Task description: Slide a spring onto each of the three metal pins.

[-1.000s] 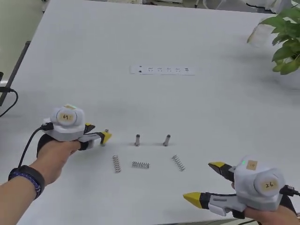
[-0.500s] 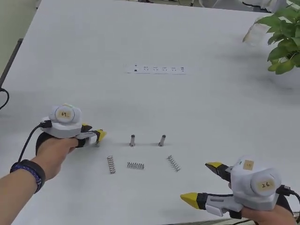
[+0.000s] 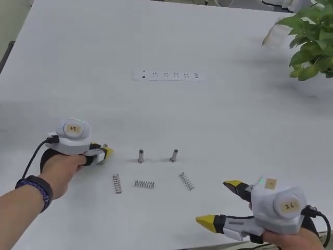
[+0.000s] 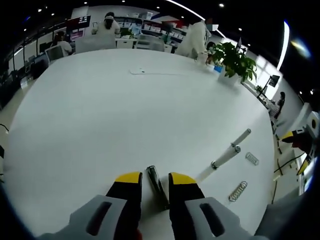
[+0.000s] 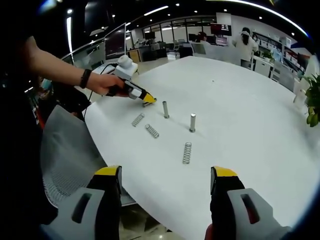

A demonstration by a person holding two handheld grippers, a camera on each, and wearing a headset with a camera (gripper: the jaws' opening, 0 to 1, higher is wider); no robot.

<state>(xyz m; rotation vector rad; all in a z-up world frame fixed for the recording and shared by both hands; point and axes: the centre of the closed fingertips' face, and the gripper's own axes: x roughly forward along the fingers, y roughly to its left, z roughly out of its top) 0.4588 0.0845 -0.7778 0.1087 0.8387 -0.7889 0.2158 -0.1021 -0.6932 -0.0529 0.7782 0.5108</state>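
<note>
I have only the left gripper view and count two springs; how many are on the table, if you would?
Observer: Three lie on the table: a left spring, a middle spring and a right spring.
Operator: Thank you. How do the right gripper's jaws stand?
Observer: The right gripper is wide open, with nothing between its jaws.
Operator: Which spring lies nearest it?
Observer: The right spring, and the two are apart.
</note>
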